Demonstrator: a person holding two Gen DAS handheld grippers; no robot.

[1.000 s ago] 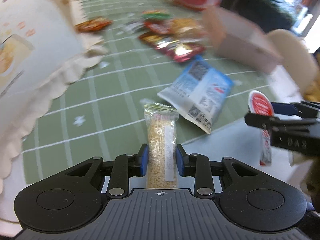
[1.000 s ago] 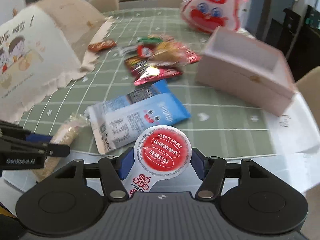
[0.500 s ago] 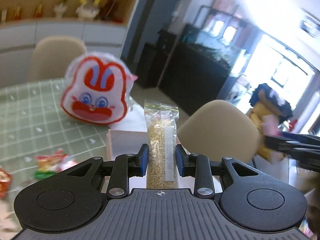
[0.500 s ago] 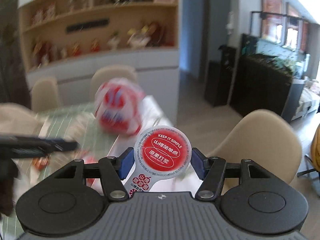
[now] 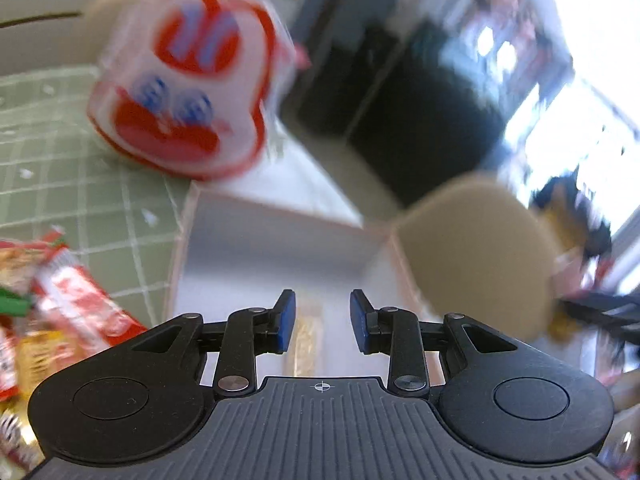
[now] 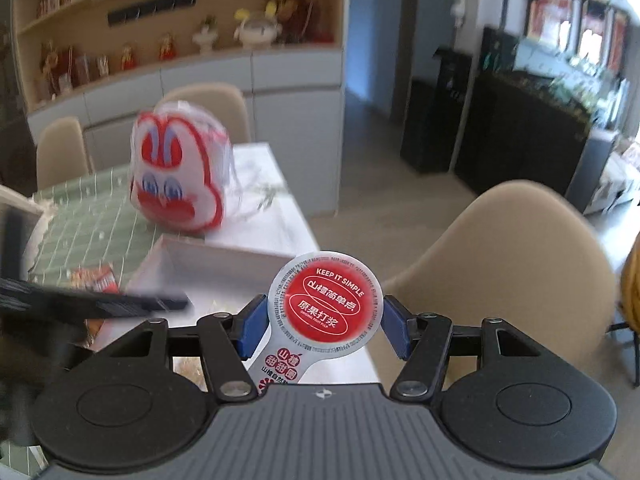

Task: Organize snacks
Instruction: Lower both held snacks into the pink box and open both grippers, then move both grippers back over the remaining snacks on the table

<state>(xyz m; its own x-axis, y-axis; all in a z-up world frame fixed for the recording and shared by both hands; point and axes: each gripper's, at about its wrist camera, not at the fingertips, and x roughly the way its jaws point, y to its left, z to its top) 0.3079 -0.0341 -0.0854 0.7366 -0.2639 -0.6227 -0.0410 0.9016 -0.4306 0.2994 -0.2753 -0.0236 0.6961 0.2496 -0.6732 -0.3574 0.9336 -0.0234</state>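
Left wrist view: the grain packet (image 5: 307, 338) lies in the white box (image 5: 276, 236), below and between the spread fingers of your left gripper (image 5: 322, 327), which grips nothing. Right wrist view: your right gripper (image 6: 323, 326) is closed on the round red-lidded snack (image 6: 326, 306), poised at the box's (image 6: 224, 258) near edge. Lower it well inside before letting go, beside the packet, clear of the rabbit bag (image 6: 178, 174) and the loose wrappers (image 5: 76, 312).

Wooden wall shelves (image 6: 180, 12) above grey cabinets (image 6: 208, 92); 3 beige chairs (image 6: 512, 264); dark sideboard (image 6: 532, 136); bright windows (image 5: 592, 120).
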